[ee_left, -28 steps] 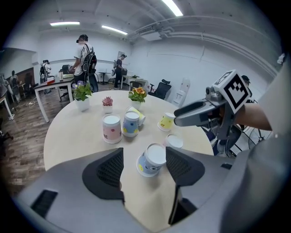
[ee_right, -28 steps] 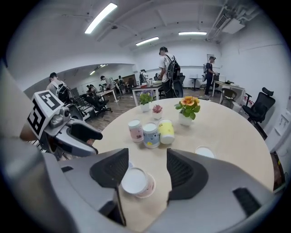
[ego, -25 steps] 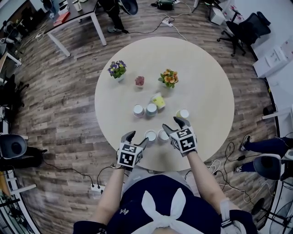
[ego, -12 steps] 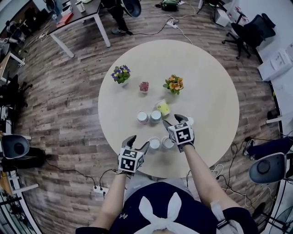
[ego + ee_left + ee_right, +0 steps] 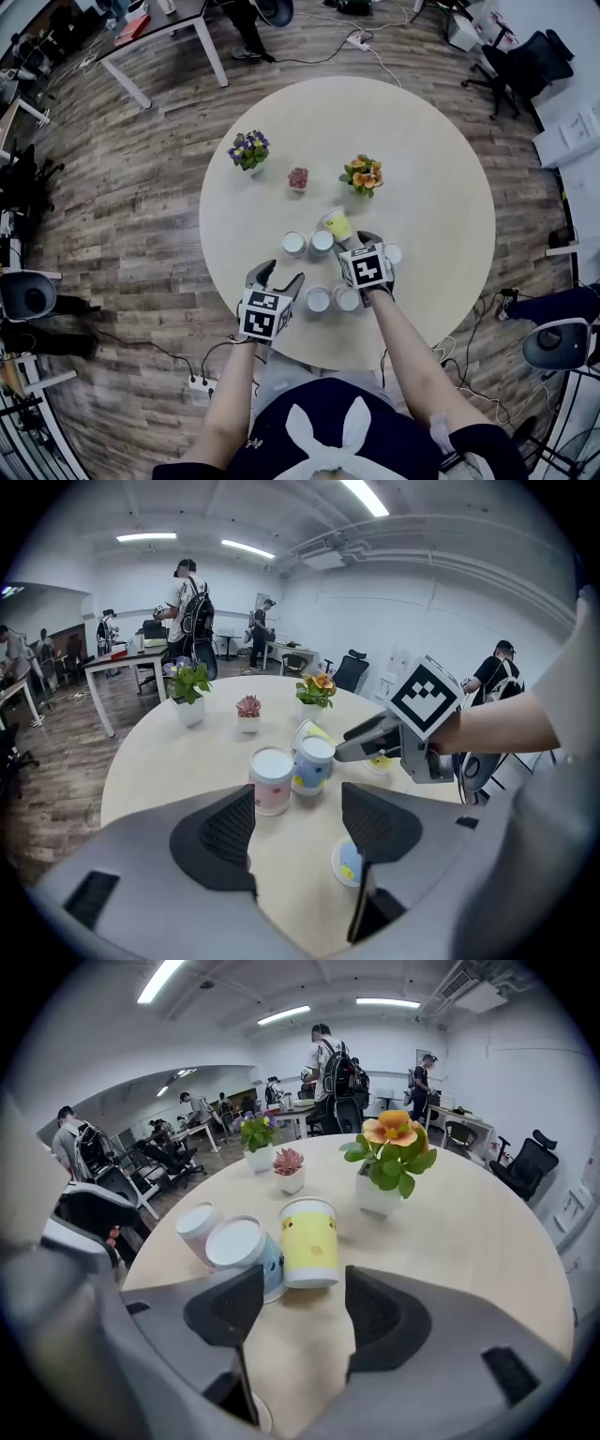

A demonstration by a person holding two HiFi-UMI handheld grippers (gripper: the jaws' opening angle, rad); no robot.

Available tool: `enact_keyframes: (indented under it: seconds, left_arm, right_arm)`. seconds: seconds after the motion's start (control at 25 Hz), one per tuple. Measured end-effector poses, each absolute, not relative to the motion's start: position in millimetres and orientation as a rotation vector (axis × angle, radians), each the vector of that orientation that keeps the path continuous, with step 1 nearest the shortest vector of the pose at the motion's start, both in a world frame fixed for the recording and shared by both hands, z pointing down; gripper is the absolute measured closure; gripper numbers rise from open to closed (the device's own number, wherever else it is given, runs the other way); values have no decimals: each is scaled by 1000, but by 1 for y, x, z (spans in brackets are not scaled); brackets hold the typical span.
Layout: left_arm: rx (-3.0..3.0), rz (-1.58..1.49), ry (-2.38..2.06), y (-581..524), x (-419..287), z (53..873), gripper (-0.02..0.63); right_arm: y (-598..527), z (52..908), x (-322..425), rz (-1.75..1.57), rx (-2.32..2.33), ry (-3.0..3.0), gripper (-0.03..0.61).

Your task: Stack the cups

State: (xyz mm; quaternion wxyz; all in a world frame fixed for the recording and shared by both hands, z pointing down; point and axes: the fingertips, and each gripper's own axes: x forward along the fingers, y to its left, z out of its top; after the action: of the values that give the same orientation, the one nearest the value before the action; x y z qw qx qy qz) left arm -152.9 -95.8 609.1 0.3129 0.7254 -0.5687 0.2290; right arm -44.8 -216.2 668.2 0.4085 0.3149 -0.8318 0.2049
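Holding left gripper (image 5: 281,277) and right gripper (image 5: 300,1312) with jaws apart, nothing between. Aiming the right at the yellow cup (image 5: 309,1241), mid-table just beside the blue cup (image 5: 242,1251), probably to grab it for stacking.

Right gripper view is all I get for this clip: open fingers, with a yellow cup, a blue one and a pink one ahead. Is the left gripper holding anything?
Observer: No. The left gripper has its fingers apart, with nothing gripped between them.
Operator: Any cups I can't see properly?
Observer: Two stand side by side near the person's edge of the table: the near-left cup and the near-right cup.
Operator: Is that all?
Observer: One more. The far-right cup sits just to the right of the right gripper, which partly hides it in the head view.
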Motion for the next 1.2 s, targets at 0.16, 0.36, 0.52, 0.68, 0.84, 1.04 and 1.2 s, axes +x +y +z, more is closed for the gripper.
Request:
enact_keyframes:
  seconds: [0.16, 0.36, 0.52, 0.68, 0.84, 1.04, 1.2]
  left_arm:
    - [1914, 626, -1513, -113, -163, 614, 317]
    - [1951, 754, -1523, -131, -168, 620, 316]
    - [1971, 829, -1484, -140, -164, 631, 316]
    - [1975, 864, -1465, -147, -164, 640, 316]
    - [1966, 879, -1450, -151, -167, 646, 316]
    - [1962, 882, -1446, -154, -166, 649, 316]
    - [1952, 892, -1450, -154, -165, 653, 318]
  right_arm:
    - [-220, 678, -44, 506, 786, -2060, 299]
    - [-223, 690, -45, 500, 757, -2038, 298]
    - [-226, 696, -47, 492, 738, -2026, 298]
    - [-224, 703, -51, 496, 685, -2020, 308]
    - [-222, 708, -51, 504, 667, -2024, 327]
    - [-221, 700, -49, 488, 700, -2035, 330]
    - [-221, 688, -45, 480, 746, -2051, 330]
